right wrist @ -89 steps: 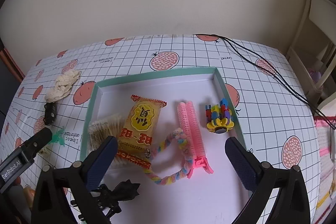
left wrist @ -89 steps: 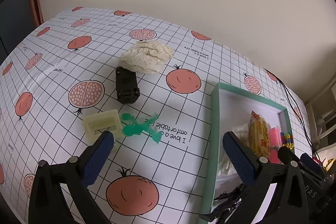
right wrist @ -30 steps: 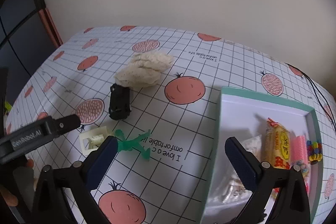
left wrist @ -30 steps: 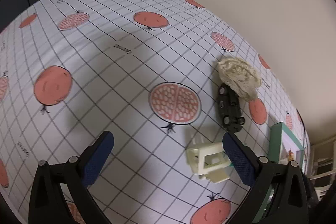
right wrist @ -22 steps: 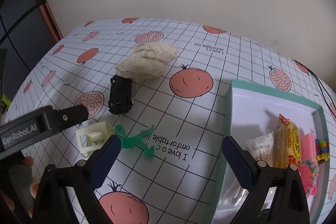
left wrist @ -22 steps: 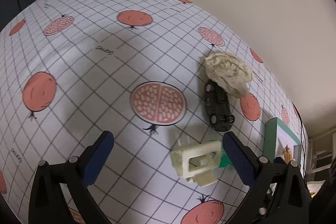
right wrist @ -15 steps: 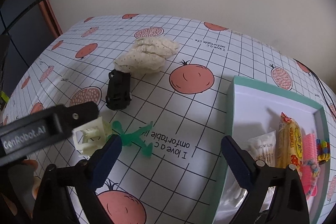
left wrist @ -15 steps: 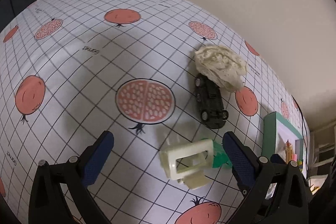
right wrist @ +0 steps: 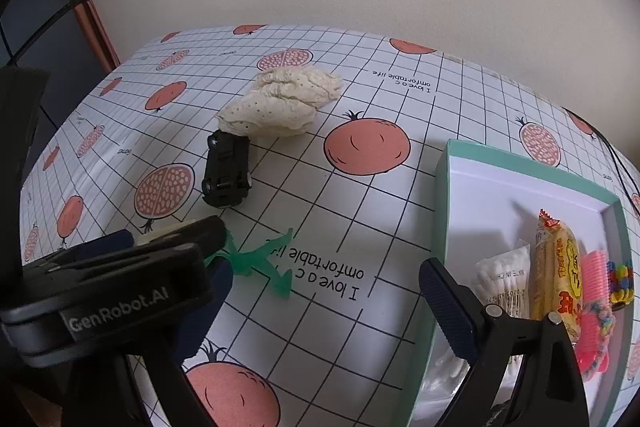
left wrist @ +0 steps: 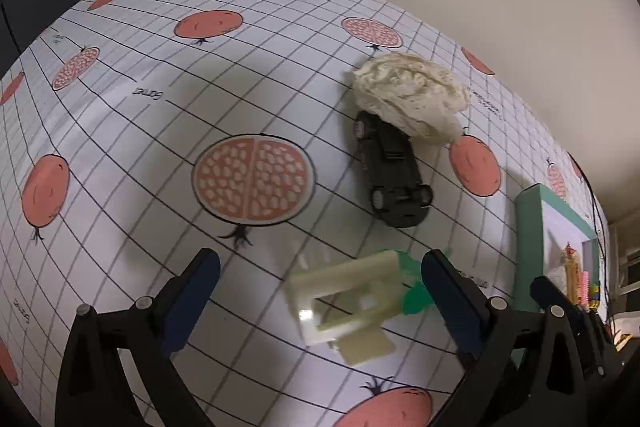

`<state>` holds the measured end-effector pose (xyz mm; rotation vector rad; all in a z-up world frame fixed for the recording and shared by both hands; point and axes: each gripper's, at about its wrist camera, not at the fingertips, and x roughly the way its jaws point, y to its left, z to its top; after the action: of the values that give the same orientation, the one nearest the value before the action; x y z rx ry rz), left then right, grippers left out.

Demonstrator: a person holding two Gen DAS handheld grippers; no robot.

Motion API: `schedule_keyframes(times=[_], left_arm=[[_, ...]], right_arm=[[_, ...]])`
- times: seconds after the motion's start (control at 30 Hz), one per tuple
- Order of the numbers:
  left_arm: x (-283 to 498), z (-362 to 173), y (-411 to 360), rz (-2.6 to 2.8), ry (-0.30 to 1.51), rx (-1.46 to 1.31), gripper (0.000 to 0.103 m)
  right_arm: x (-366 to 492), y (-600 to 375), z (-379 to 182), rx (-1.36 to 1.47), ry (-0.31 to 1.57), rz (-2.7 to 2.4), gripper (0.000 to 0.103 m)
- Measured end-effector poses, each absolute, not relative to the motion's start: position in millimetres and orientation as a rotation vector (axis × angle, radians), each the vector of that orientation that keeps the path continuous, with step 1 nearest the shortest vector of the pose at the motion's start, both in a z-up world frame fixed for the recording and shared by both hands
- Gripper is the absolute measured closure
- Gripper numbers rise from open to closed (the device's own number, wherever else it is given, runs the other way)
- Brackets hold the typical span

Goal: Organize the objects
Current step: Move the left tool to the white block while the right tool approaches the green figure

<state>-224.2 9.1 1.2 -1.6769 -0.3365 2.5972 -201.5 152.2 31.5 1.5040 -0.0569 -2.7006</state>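
Observation:
My left gripper [left wrist: 322, 295] is open and low over the table, with a cream plastic frame piece [left wrist: 344, 303] lying between its fingers, not clamped. A green plastic figure [left wrist: 416, 291] lies against that piece by the right finger. In the right wrist view the left gripper [right wrist: 160, 235] covers most of the cream piece [right wrist: 160, 231], and the green figure [right wrist: 260, 259] lies just right of it. A black toy car [right wrist: 226, 175] and a crumpled cream cloth [right wrist: 280, 103] sit farther back. My right gripper [right wrist: 328, 307] hangs open above the table with nothing in it.
A teal-rimmed white tray [right wrist: 440, 167] on the right holds a yellow snack packet [right wrist: 556, 267], cotton swabs [right wrist: 504, 279], a pink hair clip [right wrist: 596, 287] and a colourful toy [right wrist: 620, 279]. The table wears a pomegranate-print cloth [left wrist: 252, 179]. A wall stands behind.
My left gripper has swung right and come down, so the cream piece now lies between its fingers. My right gripper swung left from over the tray, then drifted slightly.

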Motion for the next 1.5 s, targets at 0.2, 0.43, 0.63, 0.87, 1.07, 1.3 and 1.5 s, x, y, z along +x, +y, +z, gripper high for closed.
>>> schedule_keyframes(times=[0.2,0.43,0.63,0.87,1.07,1.3,1.5], left_arm=[[-222,-3,-6,2.621,-0.334,-1.702,0.002],[-217,-4,-15,2.636,-0.305,-1.734,0.002],[-212,-4,-27,2.643,-0.330,-1.781,0.002],[-210,-2,-35,2.611,-0.394,-1.829,0.002],[-205,0,-37,2.578,-0.436,-1.860,0.003],[-201,5,-37,2.558,-0.451,-1.876,0.018],[-198,9,-37,2.566,-0.415,-1.887,0.031]], right_arm=[[-202,151,29,1.512,-0.051,-2.697,0.007],[-206,144,26,1.517,-0.030,-2.684,0.007],[-210,137,23,1.518,-0.023,-2.671,0.008],[-212,130,20,1.521,-0.013,-2.655,0.010],[-213,125,20,1.519,-0.036,-2.642,0.017],[-212,119,21,1.510,-0.043,-2.604,0.032],[-210,112,23,1.492,-0.046,-2.561,0.055]])
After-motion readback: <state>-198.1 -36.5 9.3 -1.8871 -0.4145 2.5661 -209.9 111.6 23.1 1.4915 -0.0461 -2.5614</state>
